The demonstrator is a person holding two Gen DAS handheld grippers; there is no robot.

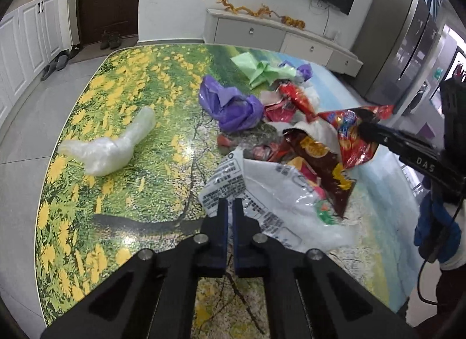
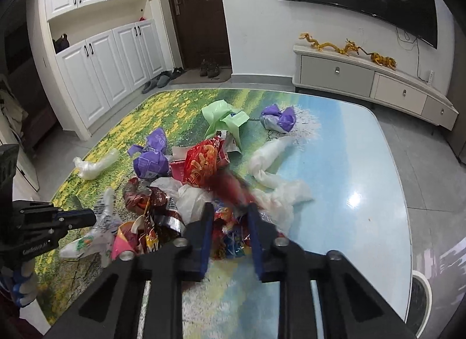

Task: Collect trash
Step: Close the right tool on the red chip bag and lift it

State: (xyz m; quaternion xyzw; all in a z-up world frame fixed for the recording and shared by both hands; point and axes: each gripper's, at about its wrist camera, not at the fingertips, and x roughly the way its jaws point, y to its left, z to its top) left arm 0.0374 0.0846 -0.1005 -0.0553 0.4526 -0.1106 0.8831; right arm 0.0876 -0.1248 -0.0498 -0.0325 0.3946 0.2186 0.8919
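Observation:
A heap of trash lies on the flower-print table [image 1: 122, 100]. My left gripper [image 1: 230, 203] is shut on the near edge of a white printed plastic bag [image 1: 262, 190]; the right wrist view shows it [image 2: 91, 218] at the heap's left side. A red foil snack wrapper [image 1: 346, 138] hangs from my right gripper [image 1: 364, 127], which is shut on it. In the right wrist view the wrapper [image 2: 230, 240] fills the space between that gripper's [image 2: 230, 207] blue pads. A brown snack bag [image 1: 320, 158], a purple bag [image 1: 230, 105] and a green bag [image 1: 256, 70] lie in the heap.
A clear plastic bag [image 1: 110, 149] lies apart on the table's left. White crumpled plastic [image 2: 273, 175] and a second purple bag [image 2: 278, 119] lie to the right. Beyond the table stand a low cabinet [image 2: 364, 79], a fridge [image 1: 407, 41] and white cupboards [image 2: 96, 70].

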